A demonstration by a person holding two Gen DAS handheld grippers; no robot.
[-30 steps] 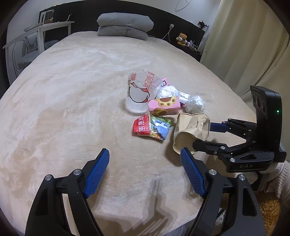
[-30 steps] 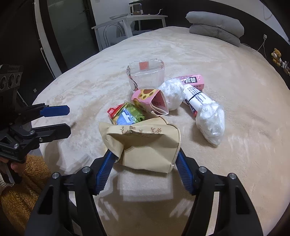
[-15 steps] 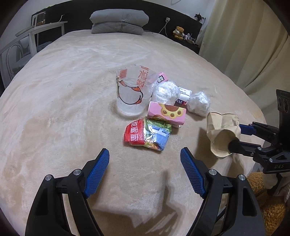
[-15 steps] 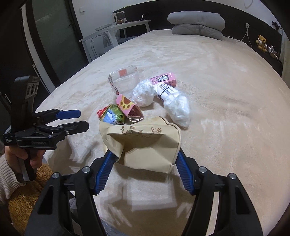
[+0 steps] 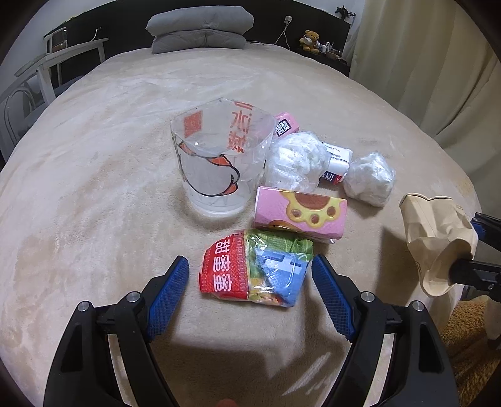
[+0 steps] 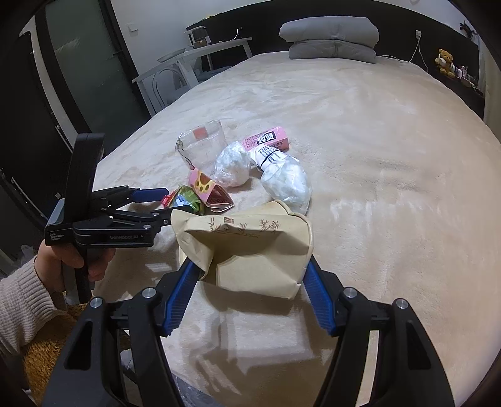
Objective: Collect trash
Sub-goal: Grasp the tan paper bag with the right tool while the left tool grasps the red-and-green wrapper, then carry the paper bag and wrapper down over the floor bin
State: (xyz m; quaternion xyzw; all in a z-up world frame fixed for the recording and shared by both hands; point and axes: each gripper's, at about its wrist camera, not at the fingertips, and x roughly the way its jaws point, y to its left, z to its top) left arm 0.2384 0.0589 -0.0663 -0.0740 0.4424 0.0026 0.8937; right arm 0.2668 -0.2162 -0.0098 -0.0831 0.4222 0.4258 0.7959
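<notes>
A crumpled red, green and blue snack wrapper (image 5: 253, 269) lies on the beige bed (image 5: 94, 188). My left gripper (image 5: 250, 266) is open and straddles it, blue pads on either side without squeezing. In the right wrist view the same gripper (image 6: 164, 205) reaches in from the left over the wrapper (image 6: 184, 200). My right gripper (image 6: 249, 266) is shut on a tan paper bag (image 6: 247, 244), held just above the bed's near edge. The bag (image 5: 435, 238) also shows at the right of the left wrist view.
Behind the wrapper sit a clear printed plastic cup (image 5: 216, 162), a pink paw-print carton (image 5: 300, 213), two white crumpled plastic balls (image 5: 296, 164) (image 5: 369, 178) and a pink box (image 5: 286, 125). Grey pillows (image 5: 200, 28) lie at the bed's head. Curtains hang right.
My left gripper has moved forward and down until the snack wrapper lies between its pads. The right gripper has drawn the paper bag away from the pile toward the bed's edge.
</notes>
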